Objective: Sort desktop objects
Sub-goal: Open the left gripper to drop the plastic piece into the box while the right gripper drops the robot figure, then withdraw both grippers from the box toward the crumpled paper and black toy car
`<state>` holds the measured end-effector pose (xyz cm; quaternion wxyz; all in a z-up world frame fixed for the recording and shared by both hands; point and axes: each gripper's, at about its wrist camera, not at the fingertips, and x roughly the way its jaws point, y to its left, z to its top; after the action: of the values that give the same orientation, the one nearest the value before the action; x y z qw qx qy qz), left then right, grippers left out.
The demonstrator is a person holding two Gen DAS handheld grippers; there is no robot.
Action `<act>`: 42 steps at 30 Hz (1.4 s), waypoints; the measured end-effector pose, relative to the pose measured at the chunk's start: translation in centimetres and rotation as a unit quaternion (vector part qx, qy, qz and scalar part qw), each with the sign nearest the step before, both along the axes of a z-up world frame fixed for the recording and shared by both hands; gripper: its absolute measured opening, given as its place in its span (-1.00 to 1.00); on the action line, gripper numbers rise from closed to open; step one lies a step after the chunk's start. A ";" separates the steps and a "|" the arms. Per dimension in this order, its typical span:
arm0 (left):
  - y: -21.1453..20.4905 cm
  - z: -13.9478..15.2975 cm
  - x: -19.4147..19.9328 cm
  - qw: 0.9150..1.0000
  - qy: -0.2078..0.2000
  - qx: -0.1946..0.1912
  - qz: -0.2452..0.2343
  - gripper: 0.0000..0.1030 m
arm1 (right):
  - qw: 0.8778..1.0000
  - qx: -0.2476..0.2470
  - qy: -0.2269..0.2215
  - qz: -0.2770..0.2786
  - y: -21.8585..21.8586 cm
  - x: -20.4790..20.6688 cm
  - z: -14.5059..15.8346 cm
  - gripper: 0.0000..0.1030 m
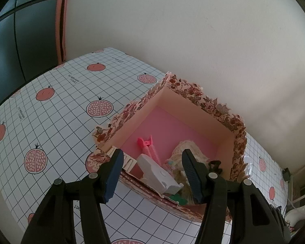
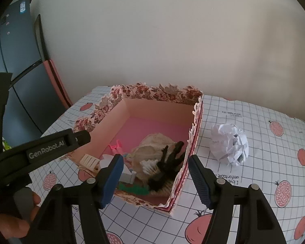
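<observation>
Sorting nearly complete: box (image 2: 158,109) holds several items; crumpled paper (image 2: 229,144) remains on worktop (image 2: 254,183). Left gripper (image 1: 152,174) and right gripper (image 2: 155,177) jaws wide apart, empty.

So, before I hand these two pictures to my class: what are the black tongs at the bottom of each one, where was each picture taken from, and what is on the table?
They are hand-held grippers, one in each of a person's hands, each with two fingers and a wide-angle camera looking along them. One picture comes from the left gripper, the other from the right gripper. Both are open and hold nothing.

A table with a pomegranate-print cloth carries an open flower-patterned box. Inside lie a pink clip, a white plastic piece, a cream lacy bundle, a black claw clip and something green. Beside the box, on the cloth, sits a crumpled paper ball.

In the right view the left gripper appears at the side, with part of the person's hand.
</observation>
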<state>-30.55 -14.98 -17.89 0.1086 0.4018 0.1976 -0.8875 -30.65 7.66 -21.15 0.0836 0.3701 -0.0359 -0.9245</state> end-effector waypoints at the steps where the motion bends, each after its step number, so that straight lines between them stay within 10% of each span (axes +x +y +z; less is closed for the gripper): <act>1: 0.0 0.0 0.0 1.000 0.000 0.000 0.000 0.18 | 1.000 0.000 -0.001 0.000 0.0 0.0 0.0 0.35; 16: 1.0 1.1 0.1 1.000 0.004 -0.013 -0.004 0.29 | 1.000 -0.001 -0.005 -0.013 1.4 0.0 0.3 0.36; 42: 7.7 3.5 -0.6 0.998 0.008 -0.057 -0.027 0.73 | 0.996 -0.036 -0.032 -0.081 10.0 0.4 0.4 1.00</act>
<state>-31.12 -7.28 -14.36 0.1056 0.3929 0.1364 -0.9032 -30.28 17.67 -20.76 0.0200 0.3919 -0.1015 -0.9142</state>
